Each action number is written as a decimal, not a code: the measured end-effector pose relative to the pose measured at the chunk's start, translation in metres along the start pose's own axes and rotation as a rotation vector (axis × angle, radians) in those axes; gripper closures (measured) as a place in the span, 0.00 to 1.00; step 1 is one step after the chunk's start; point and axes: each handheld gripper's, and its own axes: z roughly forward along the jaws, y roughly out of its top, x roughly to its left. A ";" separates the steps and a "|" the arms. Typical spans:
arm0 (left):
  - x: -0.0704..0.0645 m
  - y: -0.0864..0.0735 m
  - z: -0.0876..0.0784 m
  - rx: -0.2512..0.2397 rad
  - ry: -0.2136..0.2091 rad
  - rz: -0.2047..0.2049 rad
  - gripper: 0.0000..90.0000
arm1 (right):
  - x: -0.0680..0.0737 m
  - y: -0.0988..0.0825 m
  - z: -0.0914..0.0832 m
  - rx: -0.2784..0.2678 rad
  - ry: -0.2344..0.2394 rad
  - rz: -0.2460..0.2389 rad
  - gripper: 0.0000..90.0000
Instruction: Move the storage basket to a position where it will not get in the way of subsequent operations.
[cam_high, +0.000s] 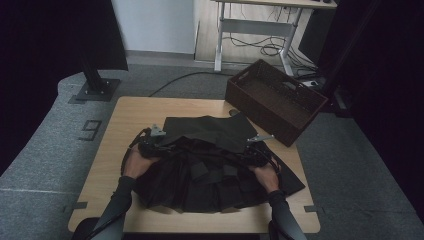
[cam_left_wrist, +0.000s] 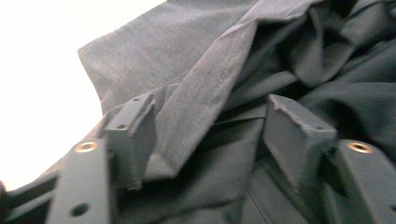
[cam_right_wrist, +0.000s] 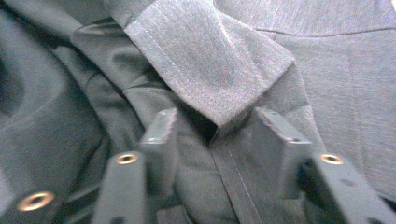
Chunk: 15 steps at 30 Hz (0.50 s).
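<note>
left gripper (cam_high: 156, 136): jaws apart | right gripper (cam_high: 256, 142): jaws apart | forearms converging

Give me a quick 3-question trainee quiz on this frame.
1. True or false: the basket stands on the table.
2. What lies between both tongs' jaws? A) towel B) dark garment C) cable
3. Fill in: the garment's far part is folded ____ onto itself.

Key: 1 false, it stands on the floor past the table's far right corner. 2 B; left tongs and right tongs both stand open over it. 3 back.
</note>
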 end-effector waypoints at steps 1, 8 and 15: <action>0.000 0.001 0.005 0.016 0.003 0.006 0.49 | -0.001 0.000 0.002 0.000 0.001 0.004 0.67; 0.002 0.004 0.012 0.041 0.037 -0.008 0.98 | -0.002 0.001 0.003 -0.018 -0.010 0.013 0.98; -0.002 0.012 -0.029 -0.055 0.015 -0.016 0.98 | -0.001 0.002 -0.035 -0.086 -0.014 -0.019 0.99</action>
